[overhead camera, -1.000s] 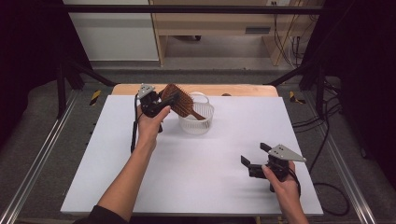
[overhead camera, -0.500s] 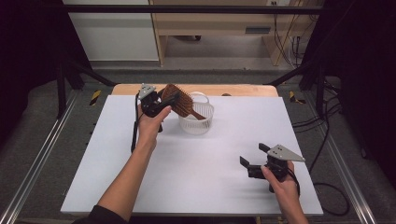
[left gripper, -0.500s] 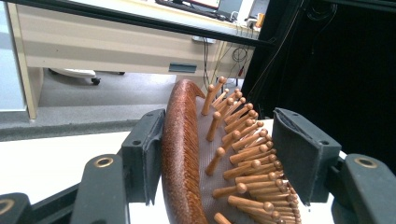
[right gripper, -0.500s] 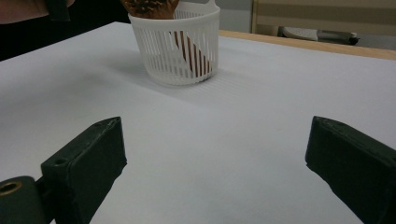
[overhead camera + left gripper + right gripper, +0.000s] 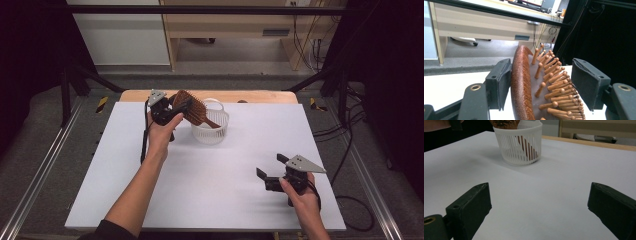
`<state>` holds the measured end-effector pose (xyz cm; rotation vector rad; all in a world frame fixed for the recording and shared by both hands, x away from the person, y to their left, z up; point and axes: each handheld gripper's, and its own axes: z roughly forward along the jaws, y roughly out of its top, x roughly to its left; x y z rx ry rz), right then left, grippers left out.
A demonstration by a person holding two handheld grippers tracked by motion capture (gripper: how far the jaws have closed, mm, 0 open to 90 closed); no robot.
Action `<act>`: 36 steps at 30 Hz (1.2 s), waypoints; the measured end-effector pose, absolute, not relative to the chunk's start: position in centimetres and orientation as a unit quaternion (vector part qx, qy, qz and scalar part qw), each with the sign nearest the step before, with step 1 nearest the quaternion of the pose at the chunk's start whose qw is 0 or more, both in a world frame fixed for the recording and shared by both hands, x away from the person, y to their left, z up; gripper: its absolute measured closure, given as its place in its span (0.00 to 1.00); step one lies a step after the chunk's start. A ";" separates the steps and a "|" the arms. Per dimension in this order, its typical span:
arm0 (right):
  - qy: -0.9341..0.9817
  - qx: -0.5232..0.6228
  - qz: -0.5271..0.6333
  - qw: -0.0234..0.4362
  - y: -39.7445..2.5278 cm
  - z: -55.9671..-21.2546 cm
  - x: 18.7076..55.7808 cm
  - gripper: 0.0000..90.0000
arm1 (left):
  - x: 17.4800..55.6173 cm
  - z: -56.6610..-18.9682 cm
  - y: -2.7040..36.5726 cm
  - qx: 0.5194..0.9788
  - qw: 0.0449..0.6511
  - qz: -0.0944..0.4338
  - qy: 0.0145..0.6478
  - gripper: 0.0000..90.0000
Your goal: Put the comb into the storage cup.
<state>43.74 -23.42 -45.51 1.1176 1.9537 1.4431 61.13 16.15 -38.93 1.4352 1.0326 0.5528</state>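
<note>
Wooden hairbrush (image 5: 192, 107) is being gripped at its head by the left tool (image 5: 172, 111), its handle slanting down to the right into the white slotted basket (image 5: 212, 132) just beside that hand. Far off, the right tool (image 5: 272, 171) is hovering released over the white table (image 5: 150, 190). Cabinets are lining the back.
</note>
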 end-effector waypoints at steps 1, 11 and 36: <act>0.711 0.406 0.525 0.232 -23.4 -45.5 43.7 0.06 | 61.1 -38.9 16.2 0.619 0.601 0.239 0.445 0.36; 0.711 0.407 0.525 0.231 -23.4 -45.5 43.7 0.06 | 61.2 -38.9 16.2 0.619 0.601 0.242 0.444 0.35; 0.710 0.407 0.527 0.230 -23.4 -45.5 43.8 0.06 | 60.9 -38.7 16.1 0.613 0.601 0.253 0.446 0.17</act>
